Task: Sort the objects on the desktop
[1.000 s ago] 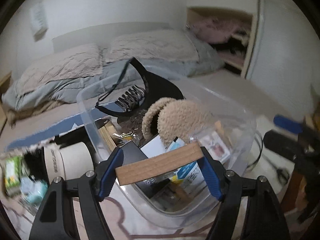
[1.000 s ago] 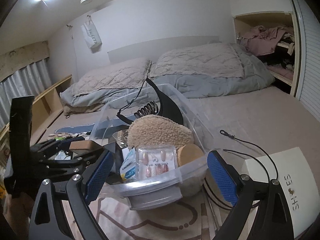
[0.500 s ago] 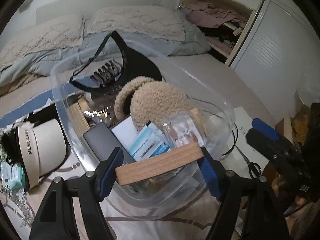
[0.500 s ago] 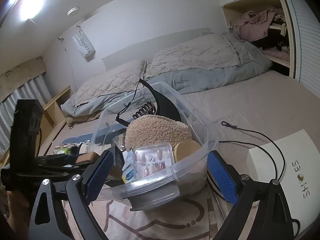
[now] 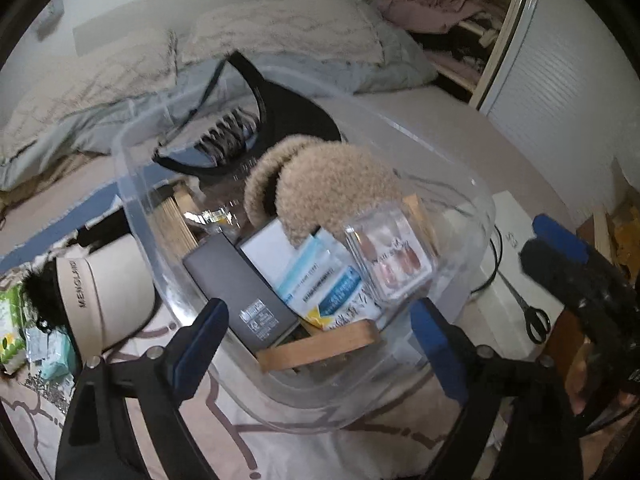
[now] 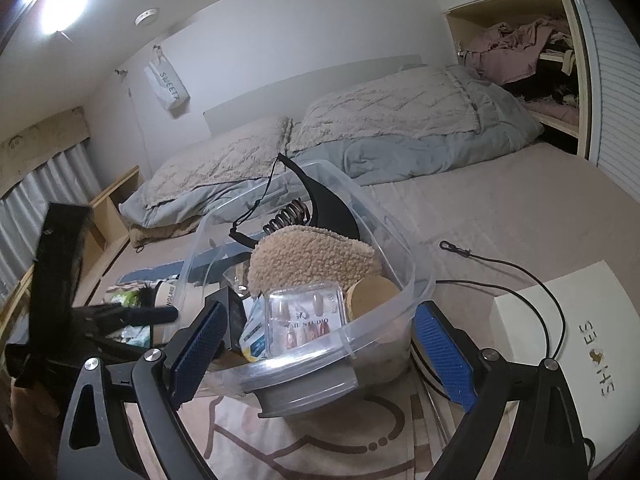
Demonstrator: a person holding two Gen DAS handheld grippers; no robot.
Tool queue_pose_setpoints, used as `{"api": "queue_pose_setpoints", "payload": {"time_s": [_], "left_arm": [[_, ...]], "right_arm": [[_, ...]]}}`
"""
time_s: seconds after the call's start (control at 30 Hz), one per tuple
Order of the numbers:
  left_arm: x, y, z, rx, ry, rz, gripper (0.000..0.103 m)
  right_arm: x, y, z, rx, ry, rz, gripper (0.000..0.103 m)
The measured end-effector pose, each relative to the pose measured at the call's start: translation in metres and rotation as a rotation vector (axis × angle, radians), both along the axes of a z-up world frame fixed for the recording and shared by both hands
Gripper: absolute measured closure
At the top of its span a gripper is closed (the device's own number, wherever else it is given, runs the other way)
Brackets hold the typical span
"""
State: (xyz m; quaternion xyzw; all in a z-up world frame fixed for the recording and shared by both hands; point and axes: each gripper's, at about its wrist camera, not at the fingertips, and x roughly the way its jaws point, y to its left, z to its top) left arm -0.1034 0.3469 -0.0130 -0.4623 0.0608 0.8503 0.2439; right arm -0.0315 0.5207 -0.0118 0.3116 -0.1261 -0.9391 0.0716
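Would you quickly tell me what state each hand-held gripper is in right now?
Left hand-held gripper: jaws opening, holding nothing; the wooden block lies loose in the clear bin.
Right hand-held gripper: open, empty.

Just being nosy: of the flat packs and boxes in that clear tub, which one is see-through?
The press-on nail case, propped against the clear tub's near wall: pink nails show through it. The dark grey box and blue-and-white packets are opaque.

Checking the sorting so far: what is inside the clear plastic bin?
In the clear bin: wooden block, dark box, nail set, fleece pouch, black visor, hair clip. Lower layers are covered.
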Motion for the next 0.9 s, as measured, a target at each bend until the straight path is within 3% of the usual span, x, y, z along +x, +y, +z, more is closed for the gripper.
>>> {"api": "queue_pose_setpoints", "payload": {"time_s": [0.23,0.33,0.4,0.47,0.57,0.63,0.8,0.9], "left_arm": [[0.005,-0.016,0.017,0.004,0.100,0.028,0.010],[0.010,-0.025,0.021,0.000,0.138,0.045,0.010],[0.013,-0.033,0.022,0.000,0.164,0.059,0.010],[0.017,-0.040,0.022,0.007,0.177,0.068,0.010],[0.020,-0.055,0.022,0.024,0.192,0.086,0.010],[0.023,-0.064,0.022,0.037,0.195,0.095,0.010],[0.026,-0.086,0.019,0.079,0.183,0.120,0.010],[0.026,-0.098,0.016,0.093,0.175,0.135,0.010]], "right_arm": [[-0.001,-0.011,0.002,0.043,0.005,0.018,0.008],[0.000,-0.027,0.004,0.102,0.010,0.075,0.009],[-0.001,-0.038,0.005,0.156,0.000,0.113,0.023],[-0.004,-0.050,0.003,0.199,-0.035,0.165,0.053],[-0.010,-0.061,-0.002,0.218,-0.084,0.228,0.070],[-0.019,-0.069,-0.008,0.197,-0.150,0.295,0.079],[-0.043,-0.087,-0.022,0.206,-0.291,0.342,0.079],[-0.056,-0.095,-0.023,0.239,-0.330,0.336,0.085]]}}
